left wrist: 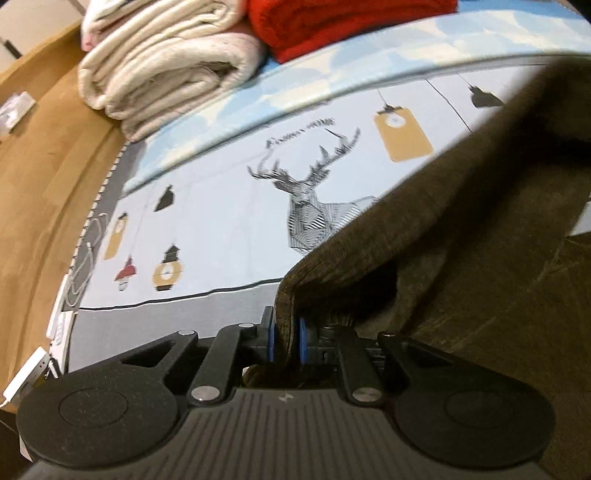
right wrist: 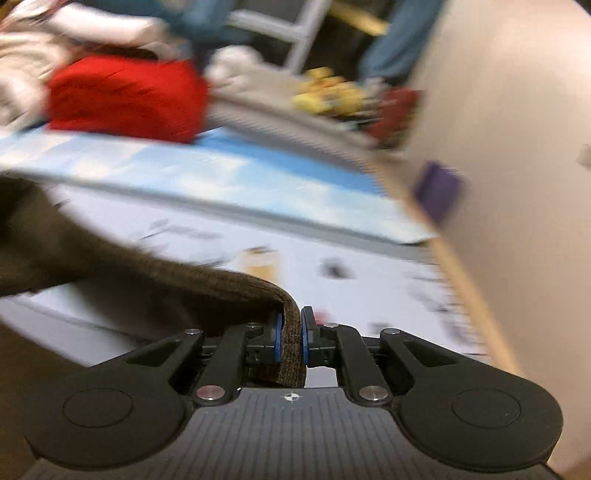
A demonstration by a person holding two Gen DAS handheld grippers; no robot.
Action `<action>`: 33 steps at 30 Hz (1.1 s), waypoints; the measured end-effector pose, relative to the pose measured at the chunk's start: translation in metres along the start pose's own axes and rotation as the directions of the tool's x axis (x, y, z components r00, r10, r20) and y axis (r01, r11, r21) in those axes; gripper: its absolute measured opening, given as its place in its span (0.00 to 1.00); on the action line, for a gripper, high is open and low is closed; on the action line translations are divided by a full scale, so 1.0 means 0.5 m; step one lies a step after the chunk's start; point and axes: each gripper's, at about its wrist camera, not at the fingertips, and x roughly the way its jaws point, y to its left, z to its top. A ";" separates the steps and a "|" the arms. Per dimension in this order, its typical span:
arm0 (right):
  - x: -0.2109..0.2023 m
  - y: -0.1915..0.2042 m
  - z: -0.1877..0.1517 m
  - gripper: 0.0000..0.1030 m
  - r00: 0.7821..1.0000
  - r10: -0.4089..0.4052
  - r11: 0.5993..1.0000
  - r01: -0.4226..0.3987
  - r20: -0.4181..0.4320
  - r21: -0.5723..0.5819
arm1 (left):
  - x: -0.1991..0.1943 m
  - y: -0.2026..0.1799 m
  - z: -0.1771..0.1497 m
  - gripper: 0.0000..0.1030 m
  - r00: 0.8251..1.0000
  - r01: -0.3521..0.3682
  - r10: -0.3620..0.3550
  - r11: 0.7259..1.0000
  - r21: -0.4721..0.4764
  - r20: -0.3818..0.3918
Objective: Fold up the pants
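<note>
The pants (left wrist: pixel 461 229) are dark olive-brown knit cloth, lifted above a printed bed sheet (left wrist: pixel 221 206). My left gripper (left wrist: pixel 287 336) is shut on one edge of the pants, and the cloth hangs away to the right and fills the right side of the left wrist view. My right gripper (right wrist: pixel 291 338) is shut on another ribbed edge of the pants (right wrist: pixel 110 273), and the cloth trails off to the left. The right wrist view is blurred by motion.
A folded cream blanket (left wrist: pixel 159 62) and a red folded cloth (left wrist: pixel 343 22) lie at the bed's far end. A wooden bed frame (left wrist: pixel 40 177) runs along the left. In the right wrist view a pale wall (right wrist: pixel 517 147) stands on the right, with clutter beyond the bed.
</note>
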 end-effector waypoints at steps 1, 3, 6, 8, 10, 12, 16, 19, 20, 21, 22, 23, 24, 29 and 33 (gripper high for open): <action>-0.017 -0.049 -0.004 0.09 0.999 -0.043 0.999 0.042 0.014 0.027 | -0.002 0.006 -0.003 0.13 1.000 -0.007 0.007 1.000 -0.006 0.006; -0.055 -0.123 -0.003 0.09 0.993 -0.111 0.992 0.107 0.047 0.070 | -0.007 0.009 -0.001 0.13 1.000 -0.018 0.018 1.000 -0.010 0.018; -0.099 -0.184 0.002 0.10 0.982 -0.162 0.982 0.151 0.094 0.111 | -0.016 -0.004 0.005 0.13 0.999 -0.010 0.010 1.000 -0.014 0.032; -0.109 -0.194 0.002 0.10 0.976 -0.176 0.981 0.163 0.127 0.107 | -0.025 -0.022 0.007 0.12 0.998 -0.040 0.040 0.999 -0.006 0.046; -0.106 -0.186 0.007 0.10 0.970 -0.198 0.978 0.188 0.140 0.086 | -0.009 -0.022 0.015 0.12 0.998 -0.049 0.049 0.998 -0.029 0.030; -0.089 -0.172 0.012 0.10 0.971 -0.199 0.977 0.187 0.133 0.100 | 0.011 -0.019 0.027 0.12 0.998 -0.051 0.052 0.997 -0.057 0.021; 0.027 -0.105 0.055 0.10 0.976 -0.196 0.976 0.186 0.089 0.114 | 0.067 -0.022 0.059 0.12 0.998 -0.068 0.067 0.993 -0.095 -0.018; 0.127 -0.044 0.106 0.10 0.979 -0.191 0.978 0.182 0.072 0.106 | 0.117 -0.011 0.085 0.13 0.997 -0.065 0.058 0.986 -0.154 -0.048; 0.159 -0.027 0.123 0.10 0.980 -0.188 0.978 0.181 0.066 0.104 | 0.138 -0.006 0.094 0.13 0.997 -0.062 0.052 0.982 -0.177 -0.062; 0.191 -0.010 0.144 0.10 0.981 -0.186 0.979 0.179 0.059 0.101 | 0.154 -0.001 0.100 0.13 0.997 -0.055 0.042 0.978 -0.200 -0.069; 0.230 0.009 0.168 0.10 0.981 -0.186 0.978 0.180 0.049 0.105 | 0.176 0.007 0.108 0.14 0.997 -0.037 0.020 0.971 -0.238 -0.072; 0.263 0.025 0.187 0.11 0.981 -0.190 0.976 0.185 0.037 0.113 | 0.194 0.013 0.113 0.15 0.997 -0.026 0.005 0.965 -0.262 -0.081; 0.300 0.040 0.204 0.12 0.981 -0.191 0.975 0.187 0.021 0.123 | 0.213 0.020 0.117 0.17 0.996 -0.026 -0.001 0.957 -0.288 -0.093; 0.420 0.079 0.204 0.62 0.990 -0.089 0.936 0.121 -0.109 0.330 | 0.275 0.026 0.128 0.17 0.988 -0.003 -0.044 0.952 -0.308 -0.146; 0.440 0.087 0.078 0.63 0.989 -0.020 0.883 0.085 -0.144 0.461 | 0.270 0.031 0.140 0.25 0.979 0.015 -0.073 0.957 -0.289 -0.190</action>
